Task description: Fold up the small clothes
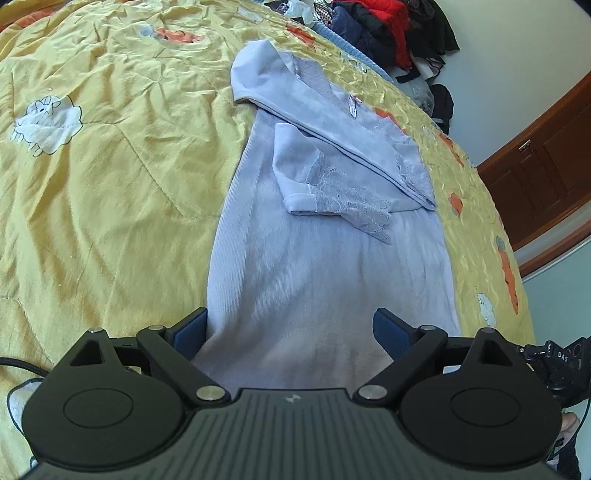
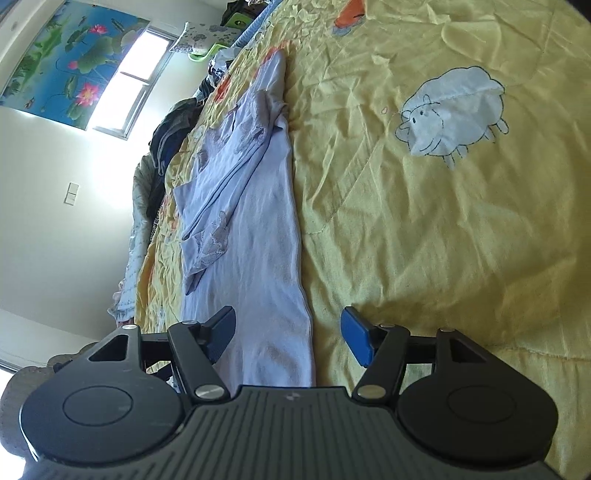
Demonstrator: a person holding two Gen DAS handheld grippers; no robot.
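A pale lilac ribbed top (image 1: 314,251) lies lengthwise on the yellow quilt (image 1: 110,177), both lace-trimmed sleeves (image 1: 332,192) folded in across its body. My left gripper (image 1: 291,328) is open, its blue pads straddling the near hem of the top just above the cloth. In the right wrist view the same top (image 2: 258,229) runs away from me. My right gripper (image 2: 288,328) is open over the near hem, with the garment's right edge between the jaws and the right pad (image 2: 356,334) over the quilt (image 2: 424,221).
The quilt carries white sheep patches (image 2: 454,110) and orange carrot patches (image 1: 509,273). A pile of dark and red clothes (image 1: 388,29) sits at the far bed edge. A wooden door (image 1: 546,166) stands to the right. More clothes (image 2: 173,136) and a window (image 2: 136,85) lie beyond the bed.
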